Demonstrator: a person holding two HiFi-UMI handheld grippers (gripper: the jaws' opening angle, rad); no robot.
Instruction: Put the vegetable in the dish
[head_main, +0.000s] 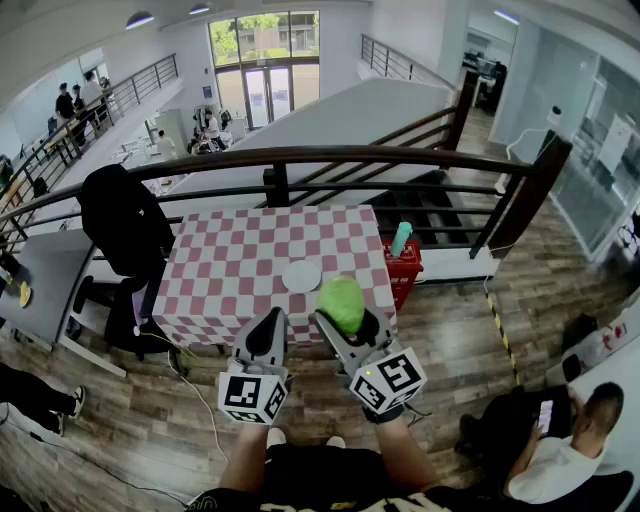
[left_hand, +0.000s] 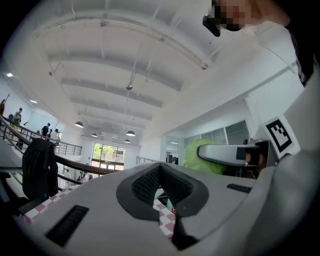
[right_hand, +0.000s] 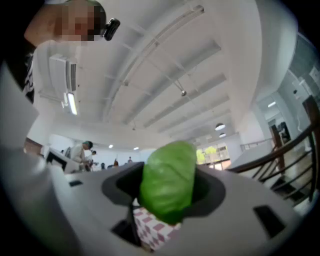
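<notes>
A table under a red-and-white checked cloth (head_main: 250, 270) stood beside a dark railing (head_main: 300, 158), with a white dish (head_main: 301, 275) near its front edge. Both forearms reached forward side by side, the grippers roughly level. The left gripper (head_main: 270, 322) had its jaws pressed together on nothing. The right gripper (head_main: 345, 322) pinched a green leafy vegetable (head_main: 341, 303), held up just beside the dish in the head view.

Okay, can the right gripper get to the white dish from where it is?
Probably yes: the right gripper, shut on the green vegetable, hangs just short of the dish, with nothing between.
</notes>
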